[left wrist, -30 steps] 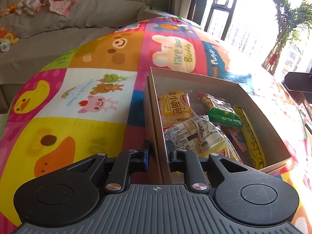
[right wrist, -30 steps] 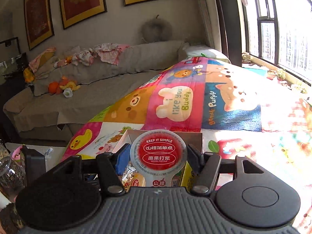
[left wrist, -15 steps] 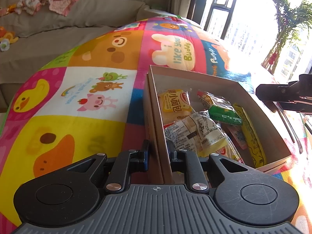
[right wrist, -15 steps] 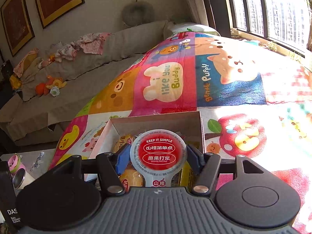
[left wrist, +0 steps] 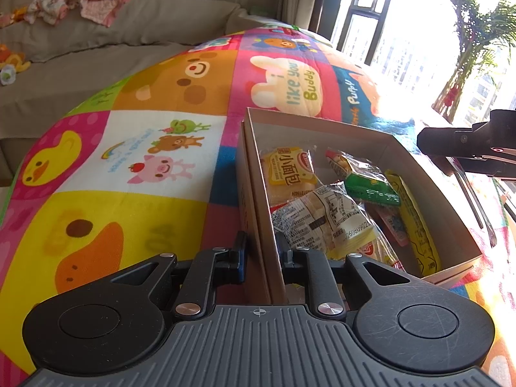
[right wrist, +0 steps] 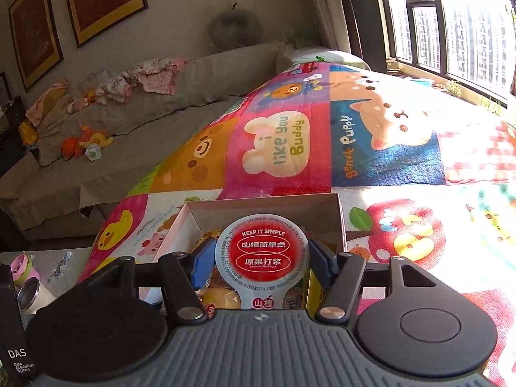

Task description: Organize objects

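Cardboard box sits on the cartoon play mat, its long axis running away from the left gripper, whose fingers pinch the near-left wall; snack packets fill the left half, leaving bare floor along the right side. From the right wrist, the right gripper clamps a red-lidded jelly cup directly above the box, nearest that open room

Your left gripper pinches the near left wall of the cardboard box, one finger outside, one inside. Snack packets fill the box on the cartoon mat. Your right gripper hangs at the far right.
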A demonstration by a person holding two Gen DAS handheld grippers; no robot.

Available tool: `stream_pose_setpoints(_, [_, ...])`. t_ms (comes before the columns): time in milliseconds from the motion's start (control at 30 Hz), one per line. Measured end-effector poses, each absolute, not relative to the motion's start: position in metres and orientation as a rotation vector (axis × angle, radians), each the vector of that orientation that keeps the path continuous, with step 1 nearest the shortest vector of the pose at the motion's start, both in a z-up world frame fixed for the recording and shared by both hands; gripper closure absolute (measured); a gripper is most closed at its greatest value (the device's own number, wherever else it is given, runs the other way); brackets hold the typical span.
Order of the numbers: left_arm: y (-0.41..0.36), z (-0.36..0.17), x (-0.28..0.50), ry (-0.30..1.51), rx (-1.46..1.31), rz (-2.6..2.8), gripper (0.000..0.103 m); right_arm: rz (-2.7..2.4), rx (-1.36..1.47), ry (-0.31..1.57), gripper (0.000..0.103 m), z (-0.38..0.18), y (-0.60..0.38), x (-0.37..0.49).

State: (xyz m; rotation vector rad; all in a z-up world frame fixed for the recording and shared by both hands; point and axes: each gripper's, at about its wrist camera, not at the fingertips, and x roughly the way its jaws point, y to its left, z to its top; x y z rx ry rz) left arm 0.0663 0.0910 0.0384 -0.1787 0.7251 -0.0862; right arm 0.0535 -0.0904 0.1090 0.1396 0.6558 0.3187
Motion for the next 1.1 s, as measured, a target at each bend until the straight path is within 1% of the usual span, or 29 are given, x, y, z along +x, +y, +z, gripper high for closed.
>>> stream_pose_setpoints(367, [0.091,0.037,0.065,0.728,-0.183,-0.087,0.083,0.325,0.148,0.675,0.041,0.104,-0.093,0.054])
stream_pose_setpoints(467, [0.091,0.037,0.065,0.728,-0.183,-0.088,0.083,0.329,0.143,0.669,0.039,0.105,-0.092,0.053])
stream_pose_setpoints(500, [0.091,0.037,0.065,0.727,-0.184,-0.087,0.083,0.329,0.142,0.667,0.038,0.105,-0.092,0.053])
stream_pose_setpoints(633, [0.091,0.037,0.065,0.729,-0.187,-0.089,0.083,0.34,0.142,0.672,0.037,0.105,-0.089,0.052])
stream_pose_setpoints(800, [0.092,0.038,0.065,0.727,-0.184,-0.091,0.083,0.441,0.193,0.744,0.038,0.099,-0.076,0.054])
stream_pose_setpoints(833, [0.092,0.038,0.065,0.728,-0.186,-0.094,0.083,0.458,0.2,0.759,0.038,0.098,-0.072,0.055])
stream_pose_setpoints(933, [0.093,0.038,0.065,0.728,-0.185,-0.105,0.082,0.48,0.175,0.797,0.047,0.091,-0.058,0.056])
stream_pose_setpoints(1100, [0.094,0.038,0.064,0.725,-0.186,-0.106,0.082,0.444,0.098,0.798,0.047,0.098,-0.075,0.048])
